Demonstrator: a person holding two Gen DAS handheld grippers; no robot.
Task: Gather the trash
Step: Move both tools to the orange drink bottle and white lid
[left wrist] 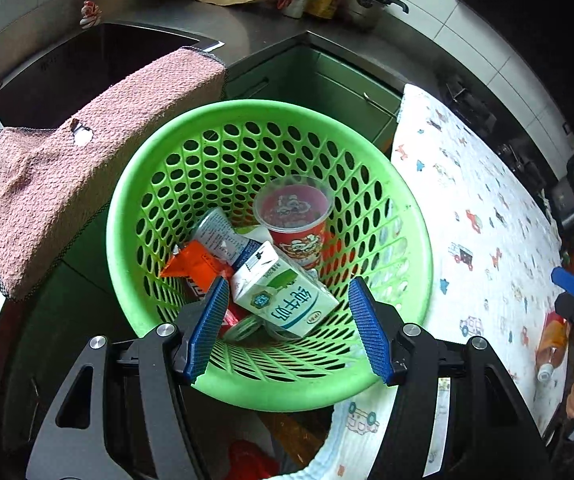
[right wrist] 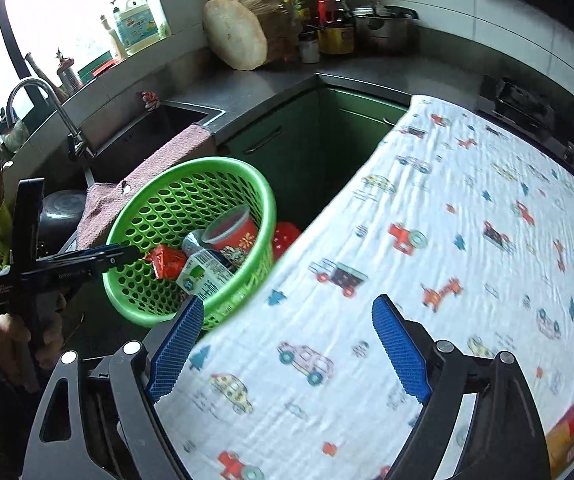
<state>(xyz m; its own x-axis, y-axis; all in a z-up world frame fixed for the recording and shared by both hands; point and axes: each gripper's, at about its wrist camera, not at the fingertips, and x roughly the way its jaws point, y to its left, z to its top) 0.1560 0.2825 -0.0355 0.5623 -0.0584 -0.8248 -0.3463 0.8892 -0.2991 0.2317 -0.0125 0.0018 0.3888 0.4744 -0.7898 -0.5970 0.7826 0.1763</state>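
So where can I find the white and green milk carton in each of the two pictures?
Left wrist view: the milk carton lies low in the centre, inside the green basket, between the open jaws.
Right wrist view: the carton is left of centre, in the same basket.
Shared landmark: the red cup right behind it.

Green perforated basket (left wrist: pixel 415 248), holding milk carton (left wrist: pixel 283 300), red cup (left wrist: pixel 297 224)
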